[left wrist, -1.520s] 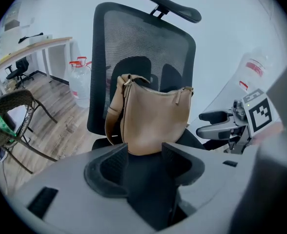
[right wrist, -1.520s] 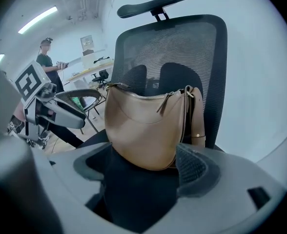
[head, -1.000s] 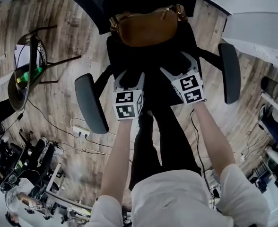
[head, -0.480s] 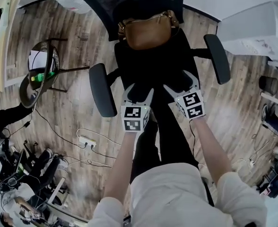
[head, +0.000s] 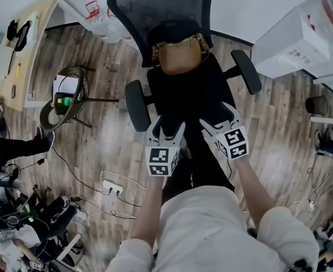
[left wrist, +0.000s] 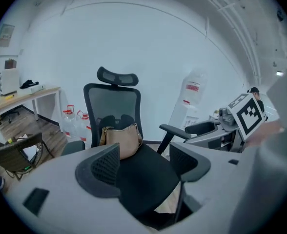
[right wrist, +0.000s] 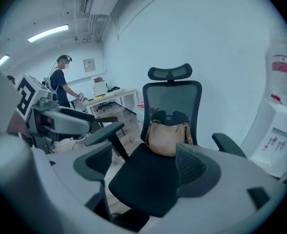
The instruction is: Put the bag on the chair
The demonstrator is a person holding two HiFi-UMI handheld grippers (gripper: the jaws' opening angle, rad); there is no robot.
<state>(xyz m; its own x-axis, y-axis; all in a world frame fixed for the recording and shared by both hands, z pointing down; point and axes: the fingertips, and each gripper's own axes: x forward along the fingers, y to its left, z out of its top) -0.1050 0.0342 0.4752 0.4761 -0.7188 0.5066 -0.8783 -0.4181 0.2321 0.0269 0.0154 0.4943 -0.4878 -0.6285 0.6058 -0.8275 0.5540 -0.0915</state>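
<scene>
The left gripper [head: 167, 123] has just been spreading its jaws, which stand wide with nothing between them. The right gripper [head: 216, 115] beside it gapes empty too. Well beyond both, the tan bag [head: 180, 58] sits upright at the back of the chair [head: 189, 98] seat, against the backrest. Its long axis runs crosswise to the grippers, strap uppermost.

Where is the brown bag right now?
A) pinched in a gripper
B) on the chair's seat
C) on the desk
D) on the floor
B: the brown bag sits at the back of the office chair seat, leaning against its backrest.
</scene>
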